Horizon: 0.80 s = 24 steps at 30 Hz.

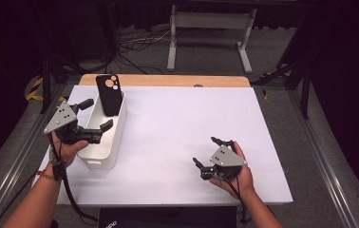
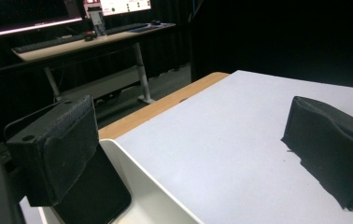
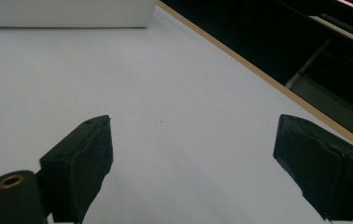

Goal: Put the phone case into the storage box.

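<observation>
The table (image 1: 177, 128) top is matt white and smooth, with a bare wood edge at the far side. The bin (image 1: 102, 142) looks like smooth white plastic. The phone (image 1: 109, 95) in it is matt black. Both grippers' pads (image 3: 326, 172) look soft, faintly textured black.

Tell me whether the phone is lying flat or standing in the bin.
Standing: the phone leans on end in the bin, its top above the rim.

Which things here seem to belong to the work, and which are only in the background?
Likely in use:
- black phone leaning upright in the white bin
- left gripper, open around the bin's near wall
- right gripper, open over the white table

Only around:
- desk frame
- floor cables
- monitors
</observation>
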Tool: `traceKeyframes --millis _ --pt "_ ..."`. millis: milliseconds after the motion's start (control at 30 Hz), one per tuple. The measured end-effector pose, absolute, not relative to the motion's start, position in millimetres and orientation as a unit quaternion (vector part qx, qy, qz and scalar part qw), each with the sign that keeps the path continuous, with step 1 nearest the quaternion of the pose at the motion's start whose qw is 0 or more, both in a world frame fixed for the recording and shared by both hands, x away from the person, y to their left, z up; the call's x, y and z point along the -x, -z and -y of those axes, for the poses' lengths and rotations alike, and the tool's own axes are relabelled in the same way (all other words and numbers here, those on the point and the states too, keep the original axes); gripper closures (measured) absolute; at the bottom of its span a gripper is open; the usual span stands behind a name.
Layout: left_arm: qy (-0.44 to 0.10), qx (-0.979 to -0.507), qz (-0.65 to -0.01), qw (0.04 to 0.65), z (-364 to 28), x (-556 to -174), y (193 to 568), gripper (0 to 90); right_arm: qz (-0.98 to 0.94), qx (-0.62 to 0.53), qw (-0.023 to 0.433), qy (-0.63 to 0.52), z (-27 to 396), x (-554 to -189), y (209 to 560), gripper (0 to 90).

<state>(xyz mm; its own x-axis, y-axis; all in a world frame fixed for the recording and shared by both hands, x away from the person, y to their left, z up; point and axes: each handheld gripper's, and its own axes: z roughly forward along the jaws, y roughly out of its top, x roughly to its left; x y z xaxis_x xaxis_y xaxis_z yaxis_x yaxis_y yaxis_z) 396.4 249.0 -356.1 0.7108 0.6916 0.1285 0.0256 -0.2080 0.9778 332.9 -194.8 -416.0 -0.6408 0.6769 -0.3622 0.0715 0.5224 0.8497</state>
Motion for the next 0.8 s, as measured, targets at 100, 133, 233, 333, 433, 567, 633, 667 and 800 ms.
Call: traceKeyframes --millis 100,133,233,333,433,567,633,667,800 --pt "-0.286 -0.723 -0.244 0.579 -245.6 -393.5 356.5 3.8 -0.797 -0.233 0.352 -0.432 195.2 -332.2 414.4 12.7" --pt "-0.287 -0.722 -0.244 0.581 -244.2 -392.7 356.5 3.9 -0.796 -0.234 0.352 -0.434 195.4 -331.9 413.9 12.7" --pt "-0.282 -0.728 -0.240 0.577 -242.2 -389.9 355.3 3.8 -0.795 -0.232 0.352 -0.436 195.4 -331.0 413.0 12.7" --pt "-0.279 -0.733 -0.234 0.574 -238.8 -385.3 354.5 3.8 -0.797 -0.226 0.353 -0.436 194.5 -330.2 412.7 12.7" --pt "-0.278 -0.733 -0.229 0.577 -235.9 -381.5 354.5 3.7 -0.797 -0.224 0.349 -0.438 193.7 -329.7 412.9 12.7" --pt "-0.274 -0.734 -0.224 0.580 -232.2 -376.4 355.8 3.5 -0.800 -0.218 0.347 -0.439 191.1 -327.5 412.9 12.7" --pt "-0.275 -0.737 -0.221 0.576 -228.9 -373.6 357.4 3.3 -0.799 -0.218 0.348 -0.439 190.5 -327.1 412.6 12.7" --pt "-0.274 -0.737 -0.218 0.577 -227.3 -371.7 357.8 3.3 -0.799 -0.217 0.348 -0.440 190.3 -326.7 412.0 12.7" --pt "-0.270 -0.739 -0.208 0.581 -222.2 -364.1 357.7 3.6 -0.794 -0.223 0.344 -0.448 191.4 -326.9 409.3 12.7"
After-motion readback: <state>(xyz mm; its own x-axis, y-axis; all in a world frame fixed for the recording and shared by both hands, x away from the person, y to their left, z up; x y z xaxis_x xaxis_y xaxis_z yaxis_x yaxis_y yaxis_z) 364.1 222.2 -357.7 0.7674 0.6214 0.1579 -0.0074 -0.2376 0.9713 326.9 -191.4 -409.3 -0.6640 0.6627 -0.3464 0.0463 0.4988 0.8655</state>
